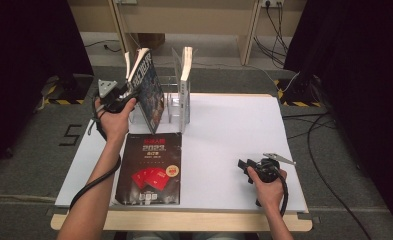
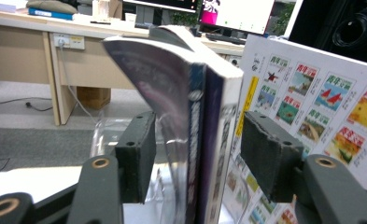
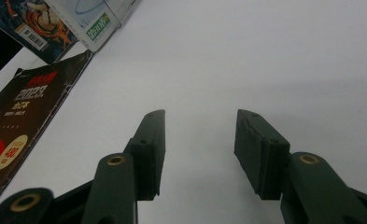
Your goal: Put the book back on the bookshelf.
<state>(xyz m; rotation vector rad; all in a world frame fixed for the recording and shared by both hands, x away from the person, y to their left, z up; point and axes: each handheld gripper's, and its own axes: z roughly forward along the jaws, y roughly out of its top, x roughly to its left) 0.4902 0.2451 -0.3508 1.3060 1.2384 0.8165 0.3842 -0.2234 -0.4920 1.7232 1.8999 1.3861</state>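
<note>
A thick book with a dark illustrated cover [image 1: 146,90] stands tilted in a clear acrylic rack [image 1: 170,102] at the back of the white table top [image 1: 224,130]. My left gripper [image 1: 130,92] is at its near edge. In the left gripper view the book's spine [image 2: 172,70] sits between the two pads [image 2: 134,154], which stand apart from it with a gap on each side, so my left gripper [image 2: 197,119] is open. My right gripper [image 1: 242,165] rests low over bare table at the front right. In its own view my right gripper [image 3: 200,116] is open and holds nothing.
A second, white-edged book [image 1: 185,85] stands upright in the rack to the right; its colourful back cover [image 2: 312,102] is close beside the left gripper. A dark red-and-black magazine [image 1: 151,167] lies flat at the front left, its corner [image 3: 22,112] near the right gripper.
</note>
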